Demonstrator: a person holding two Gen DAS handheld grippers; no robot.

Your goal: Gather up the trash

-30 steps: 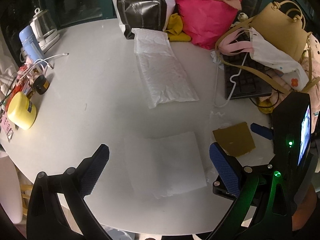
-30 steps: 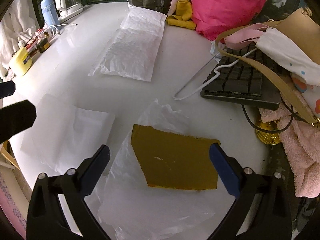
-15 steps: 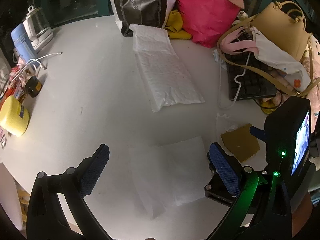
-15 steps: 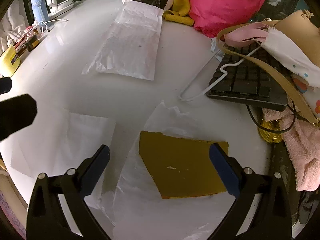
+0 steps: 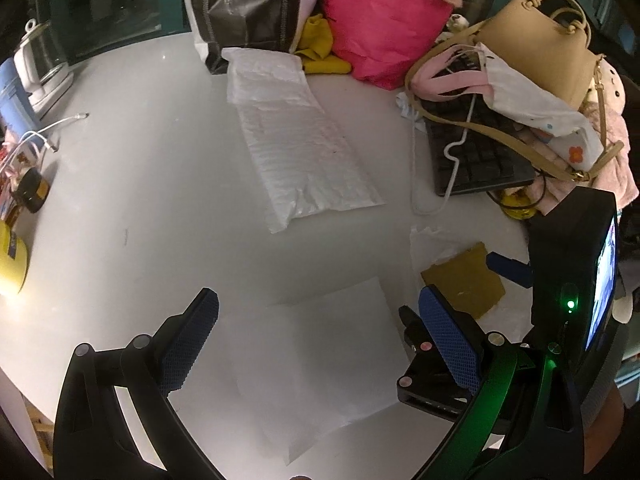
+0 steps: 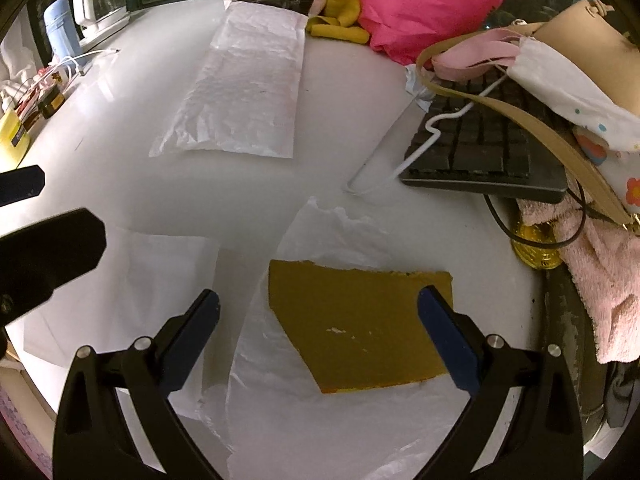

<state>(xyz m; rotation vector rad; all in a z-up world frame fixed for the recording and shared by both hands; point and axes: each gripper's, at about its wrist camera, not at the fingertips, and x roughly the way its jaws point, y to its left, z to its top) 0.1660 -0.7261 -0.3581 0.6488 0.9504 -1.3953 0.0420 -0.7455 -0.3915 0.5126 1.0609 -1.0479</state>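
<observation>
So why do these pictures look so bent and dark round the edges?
Both views come from fisheye lenses: the table edge curves and the corners go black. Left wrist view: dim, greyish light, with the white sheet barely standing out. Right wrist view: brighter, with glare on the tabletop by the kettle; the cardboard piece looks sharp.

Count, on the surface [image 5: 160, 184]: bubble-wrap sheet [image 5: 304, 152] ×1; flat white plastic bags [image 5: 332, 364] [image 6: 320, 420] ×2; brown cardboard piece [image 6: 360, 328] ×1; black keyboard [image 6: 480, 152] ×1; pink bag [image 5: 380, 20] ×1; tan handbag [image 5: 540, 40] ×1; kettle [image 6: 100, 0] ×1.
</observation>
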